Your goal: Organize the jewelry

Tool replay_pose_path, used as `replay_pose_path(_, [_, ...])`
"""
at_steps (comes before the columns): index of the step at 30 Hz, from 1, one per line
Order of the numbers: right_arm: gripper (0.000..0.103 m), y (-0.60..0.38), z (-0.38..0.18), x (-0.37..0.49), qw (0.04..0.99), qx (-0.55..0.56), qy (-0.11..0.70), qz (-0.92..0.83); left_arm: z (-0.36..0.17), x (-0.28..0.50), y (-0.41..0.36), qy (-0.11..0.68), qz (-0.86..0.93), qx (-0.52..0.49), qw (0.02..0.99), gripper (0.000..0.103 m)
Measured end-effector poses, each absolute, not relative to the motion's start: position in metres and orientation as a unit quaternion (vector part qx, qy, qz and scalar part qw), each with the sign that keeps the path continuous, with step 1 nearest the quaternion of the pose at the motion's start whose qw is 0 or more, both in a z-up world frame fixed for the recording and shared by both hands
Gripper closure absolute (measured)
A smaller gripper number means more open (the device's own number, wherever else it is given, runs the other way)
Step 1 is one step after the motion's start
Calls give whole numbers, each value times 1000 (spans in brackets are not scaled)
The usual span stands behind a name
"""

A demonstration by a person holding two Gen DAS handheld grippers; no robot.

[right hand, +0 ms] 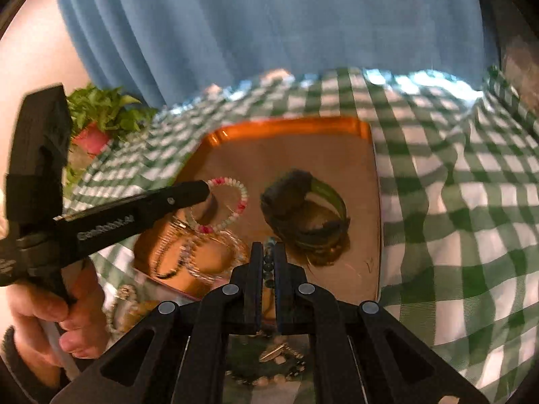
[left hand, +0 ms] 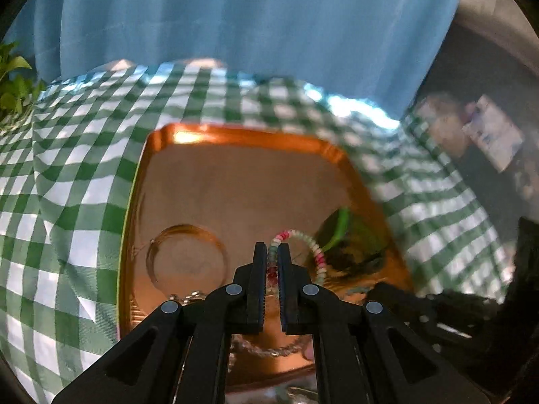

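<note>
Several pieces already sit on the copper tray, spread on the green gingham cloth before the blue curtain; probably about midway, judging by what lies on the tray against what waits off it. Largest on the tray: dark green cuff bracelets stacked right of centre; then thin gold bangles lying flat at the left; then clear-beaded bracelets near the front edge, blurred. Held over the tray: pink-and-white beaded bracelet, clamped in the left gripper, loop hanging out to the right, close to the cuffs; not yet set down. Also held: dark beaded strand, pinched in the right gripper over the tray's near edge. Left to sort: pale beaded strand and small mixed pieces off the tray at the front, too blurred to name closer. Around: potted plant at the far left of the table. In the way: cuffs crowd the right half; left tool crosses the bangles' side; open floor remains toward the back.
</note>
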State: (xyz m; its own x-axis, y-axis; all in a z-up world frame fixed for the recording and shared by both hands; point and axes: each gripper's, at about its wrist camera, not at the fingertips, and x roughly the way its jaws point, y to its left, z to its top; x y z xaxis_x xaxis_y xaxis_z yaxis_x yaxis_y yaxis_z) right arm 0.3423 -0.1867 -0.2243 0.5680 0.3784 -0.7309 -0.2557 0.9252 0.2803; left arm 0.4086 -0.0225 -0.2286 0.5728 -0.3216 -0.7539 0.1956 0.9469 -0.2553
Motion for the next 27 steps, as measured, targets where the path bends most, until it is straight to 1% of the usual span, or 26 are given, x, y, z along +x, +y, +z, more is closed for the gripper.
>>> replay_pose_path(3, [98,-185,-235,351,878,69,442,170,-243,417,-18,461,-135,-80,873,97])
replay_pose_path(7, [98,-184,-238,359,883,70,437,155,-251,421,-16,464,-120,-74,874,97])
replay_pose_path(9, [90,-183,-239,361,888,64,434,139,-247,416,-17,461,-119,-64,877,93])
replay_pose_path(10, [87,-183,-240,362,888,62,434,135,-245,413,-18,457,-121,-56,879,88])
replay_pose_path(11, [72,-183,-241,362,886,61,438,136,-241,410,-18,454,-123,-52,881,74])
replay_pose_path(12, [59,-183,-241,360,887,58,437,137,-236,404,-19,446,-125,-44,885,63])
replay_pose_path(13, [56,-183,-239,357,892,53,429,133,-232,400,-19,440,-124,-39,889,38])
replay_pose_path(14, [53,-184,-236,353,896,49,423,128,-224,392,-19,425,-127,-31,896,27])
replay_pose_path(16, [53,-186,-230,346,900,46,414,128,-214,379,-18,401,-130,-20,907,26])
replay_pose_path(19, [53,-189,-224,334,904,45,403,134,-206,359,-12,386,-135,-16,913,24])
replay_pose_path(27, [53,-205,-203,289,923,46,357,133,-205,300,34,377,-108,-66,918,24])
